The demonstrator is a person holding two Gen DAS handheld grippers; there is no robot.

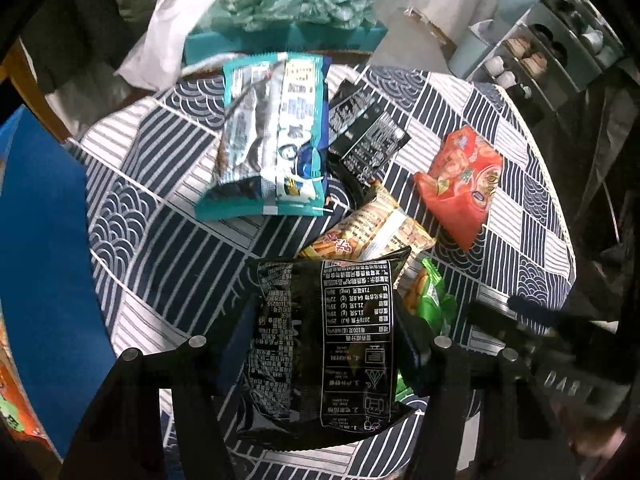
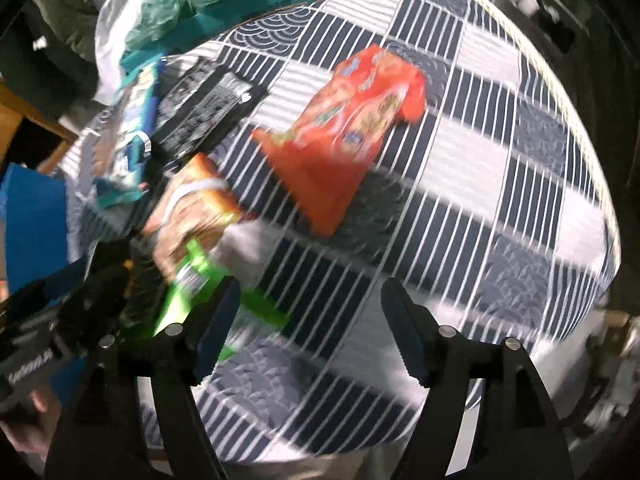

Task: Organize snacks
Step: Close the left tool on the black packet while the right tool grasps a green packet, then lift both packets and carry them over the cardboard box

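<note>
My left gripper point(image 1: 320, 340) is shut on a black snack packet point(image 1: 324, 344) with white print and holds it over the patterned table point(image 1: 168, 240). Beyond it lie a tan packet point(image 1: 380, 228), a green packet point(image 1: 430, 296), a teal packet point(image 1: 272, 136), a second black packet point(image 1: 368, 132) and a red packet point(image 1: 460, 180). My right gripper point(image 2: 310, 328) is open and empty above the table's near edge. In its blurred view the red packet point(image 2: 348, 128) lies ahead, with the green packet point(image 2: 200, 280) and tan packet point(image 2: 192, 208) to the left.
A blue bin point(image 1: 40, 248) stands left of the table. A teal tray of crumpled green bags point(image 1: 288, 12) and a white plastic bag point(image 1: 172, 28) sit at the far edge. Shelves with cups point(image 1: 532, 60) stand at the far right. The table's round edge point(image 2: 592, 152) curves close on the right.
</note>
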